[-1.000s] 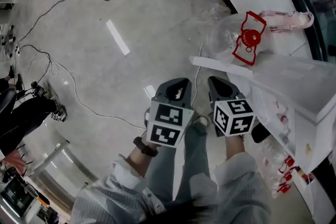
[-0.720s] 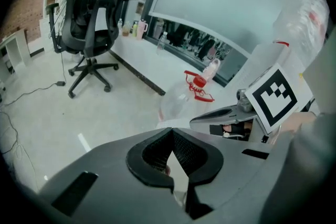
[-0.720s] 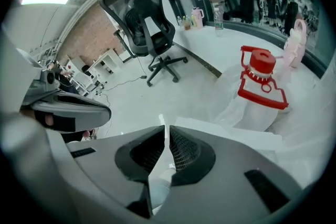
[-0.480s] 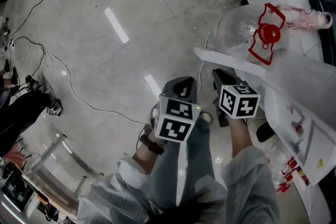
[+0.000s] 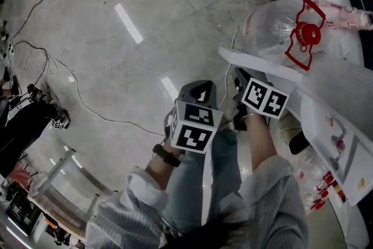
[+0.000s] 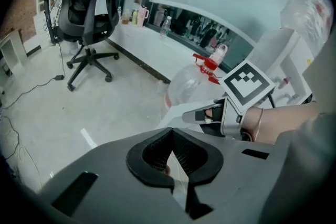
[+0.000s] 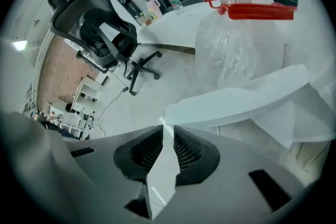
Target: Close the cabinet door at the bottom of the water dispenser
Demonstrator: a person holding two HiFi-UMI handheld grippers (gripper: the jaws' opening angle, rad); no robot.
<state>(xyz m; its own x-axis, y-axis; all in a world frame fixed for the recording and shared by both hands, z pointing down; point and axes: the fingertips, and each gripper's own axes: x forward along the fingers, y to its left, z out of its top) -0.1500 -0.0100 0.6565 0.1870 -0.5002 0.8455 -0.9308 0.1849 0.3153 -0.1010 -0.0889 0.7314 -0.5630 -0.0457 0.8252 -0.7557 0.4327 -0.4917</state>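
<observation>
The white water dispenser [image 5: 344, 108] stands at the right, and its bottom cabinet door [image 5: 262, 67] swings out open toward me. In the right gripper view the door's edge [image 7: 236, 99] runs across just beyond my right gripper [image 7: 164, 131], which is shut and empty. From the head view the right gripper [image 5: 240, 76] points down at the door's free end, close to it; whether they touch I cannot tell. My left gripper [image 5: 198, 90] hangs beside it to the left, over the floor, and is shut [image 6: 171, 134] on nothing. The left gripper view shows the right gripper [image 6: 210, 115] at the door [image 6: 181, 115].
A clear water bottle [image 5: 274, 29] with a red handle cap [image 5: 306, 38] lies on the floor behind the door. An office chair [image 6: 89, 8] stands further off. Cables [image 5: 76, 90] trail over the grey floor at the left. My legs [image 5: 210, 183] fill the lower middle.
Both grippers have sunk toward the floor. The right one has rolled, its marker cube now turned, and sits nearer the door's free end.
</observation>
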